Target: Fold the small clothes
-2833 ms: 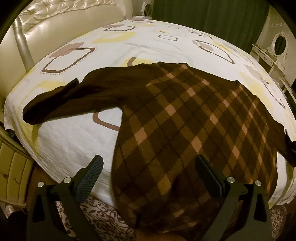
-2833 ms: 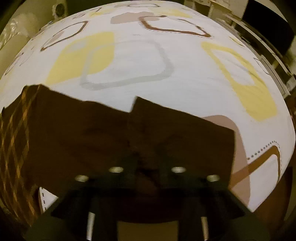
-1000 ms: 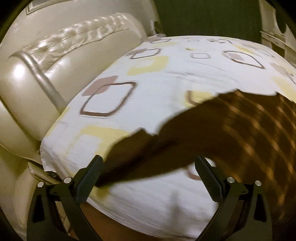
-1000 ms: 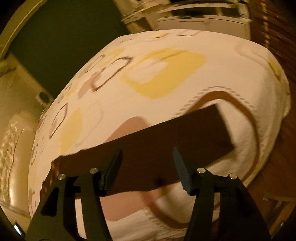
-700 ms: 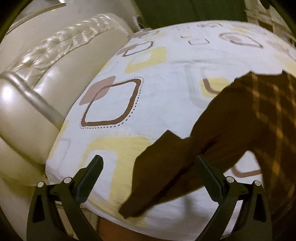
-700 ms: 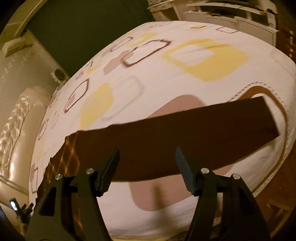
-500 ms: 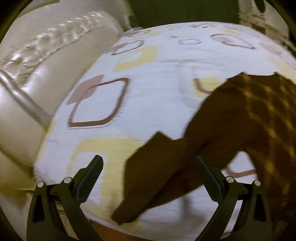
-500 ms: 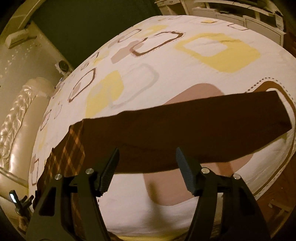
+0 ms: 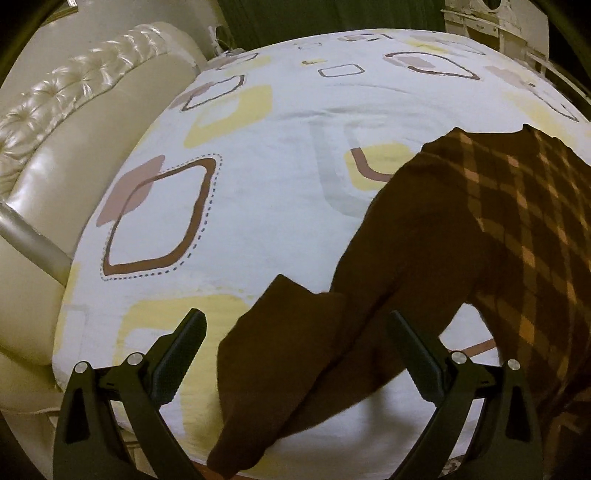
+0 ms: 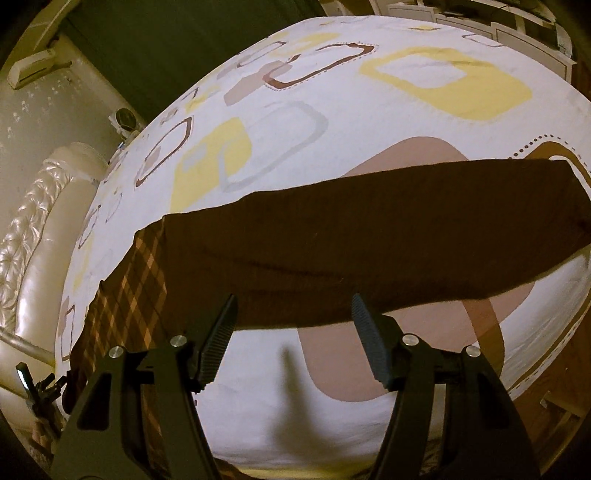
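While both of my tools hover over the bed (image 9: 280, 155), neither one grips anything. My left hand-held gripper (image 9: 295, 354) has its jaws spread wide; between them, in the left wrist view, lies the plain brown left sleeve (image 9: 295, 369) of the sweater (image 9: 517, 229), flat on the bedsheet (image 9: 258, 206) and running down toward the near edge of the mattress, its cuff end at the very edge. No finger touches the cloth as far as I can tell.

Sweater body: brown with a tan diamond check, spread on the right side of the left view, collar edge toward the far side of the bed. Sheet is white with yellow, brown and grey rounded squares.

My right hand-held gripper (image 10: 293, 341) is likewise released, jaws apart, held above bare sheet. Just beyond its fingertips the other sleeve (image 10: 388, 251) stretches straight across the right wrist view, cuff off to the right near the bed's edge, shoulder joining the checked body (image 10: 125, 295) at the left.

A padded cream headboard (image 9: 74, 147) stands at the left in both views. Dark green curtain (image 9: 332, 14) hangs behind the bed; white furniture (image 10: 517, 26) sits at the far right.
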`<action>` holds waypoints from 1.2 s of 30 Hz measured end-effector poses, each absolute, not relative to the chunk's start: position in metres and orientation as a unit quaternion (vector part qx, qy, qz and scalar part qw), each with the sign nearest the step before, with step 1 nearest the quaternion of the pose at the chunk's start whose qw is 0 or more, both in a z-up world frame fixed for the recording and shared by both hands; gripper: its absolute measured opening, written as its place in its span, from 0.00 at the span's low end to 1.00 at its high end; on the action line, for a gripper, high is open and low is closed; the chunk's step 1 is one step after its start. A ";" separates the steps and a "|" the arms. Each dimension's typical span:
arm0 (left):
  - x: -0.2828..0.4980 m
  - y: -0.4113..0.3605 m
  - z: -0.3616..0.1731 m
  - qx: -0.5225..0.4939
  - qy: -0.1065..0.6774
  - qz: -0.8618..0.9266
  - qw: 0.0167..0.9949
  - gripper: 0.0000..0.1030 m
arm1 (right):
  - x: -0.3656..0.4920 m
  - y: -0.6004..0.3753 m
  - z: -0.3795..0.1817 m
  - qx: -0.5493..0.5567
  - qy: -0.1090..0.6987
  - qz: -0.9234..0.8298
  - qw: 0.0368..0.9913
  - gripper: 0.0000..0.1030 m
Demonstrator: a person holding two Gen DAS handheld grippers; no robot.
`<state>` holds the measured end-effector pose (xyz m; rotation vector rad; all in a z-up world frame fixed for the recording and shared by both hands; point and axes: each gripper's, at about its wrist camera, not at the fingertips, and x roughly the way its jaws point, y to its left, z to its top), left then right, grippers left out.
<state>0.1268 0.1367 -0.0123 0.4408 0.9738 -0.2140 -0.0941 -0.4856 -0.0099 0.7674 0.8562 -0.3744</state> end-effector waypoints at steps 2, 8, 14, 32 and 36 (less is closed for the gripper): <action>0.126 0.135 -0.016 0.222 0.462 -0.101 0.853 0.95 | -0.094 -0.485 -0.011 0.361 0.404 -0.175 0.822 0.62; 0.134 0.142 -0.021 0.217 0.483 -0.095 0.843 0.53 | -0.093 -0.483 -0.015 0.361 0.409 -0.174 0.820 0.62; 0.135 0.150 -0.025 0.207 0.490 -0.097 0.841 0.49 | -0.092 -0.481 -0.017 0.360 0.412 -0.174 0.819 0.62; 0.096 0.226 0.009 0.087 0.463 -0.062 0.880 0.00 | -0.090 -0.472 -0.018 0.355 0.410 -0.176 0.822 0.62; 0.088 0.195 0.011 0.134 0.448 -0.099 0.879 0.32 | -0.087 -0.470 -0.018 0.356 0.414 -0.175 0.819 0.62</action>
